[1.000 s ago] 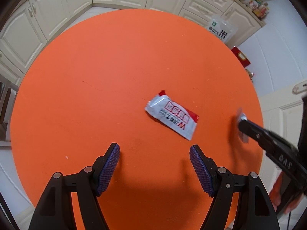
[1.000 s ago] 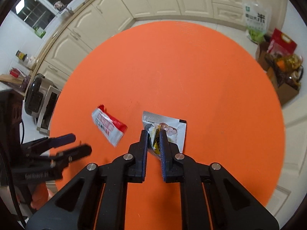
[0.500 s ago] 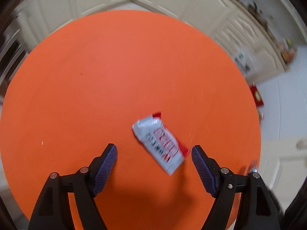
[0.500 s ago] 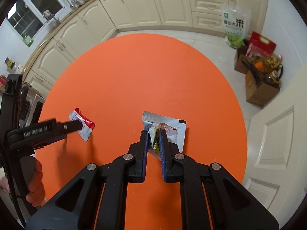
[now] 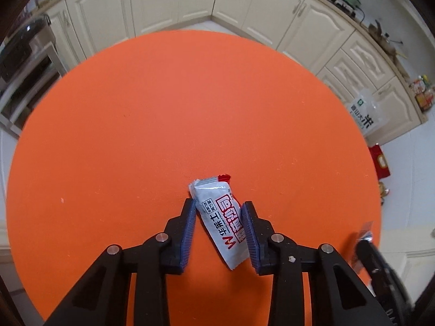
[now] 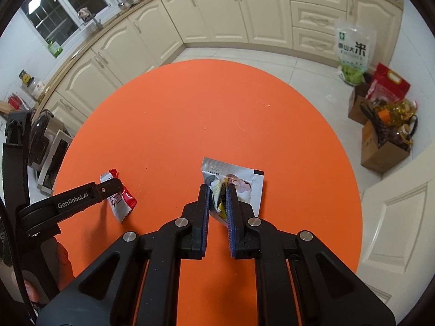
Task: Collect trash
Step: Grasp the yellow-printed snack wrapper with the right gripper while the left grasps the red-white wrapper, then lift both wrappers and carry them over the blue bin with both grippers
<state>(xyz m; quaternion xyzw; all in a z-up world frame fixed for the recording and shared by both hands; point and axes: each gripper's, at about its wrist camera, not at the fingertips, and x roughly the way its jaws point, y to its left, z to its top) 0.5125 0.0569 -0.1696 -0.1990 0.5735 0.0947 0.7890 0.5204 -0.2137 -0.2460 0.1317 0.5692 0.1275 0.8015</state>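
A white and red snack wrapper lies on the round orange table. My left gripper has its jaws closed in around the wrapper, with the blue pads touching its sides. The wrapper also shows in the right wrist view, with the left gripper's finger over it. My right gripper is shut on a silver and white packet and holds it above the table. The right gripper's tip with the packet edge shows at the lower right of the left wrist view.
Cream kitchen cabinets ring the table. A rice bag, a red box and cardboard boxes stand on the floor at the right. An appliance sits beyond the table's left edge.
My left gripper has moved forward over the white and red wrapper and narrowed its jaws onto it. My right gripper has lifted higher with the silver packet still held.
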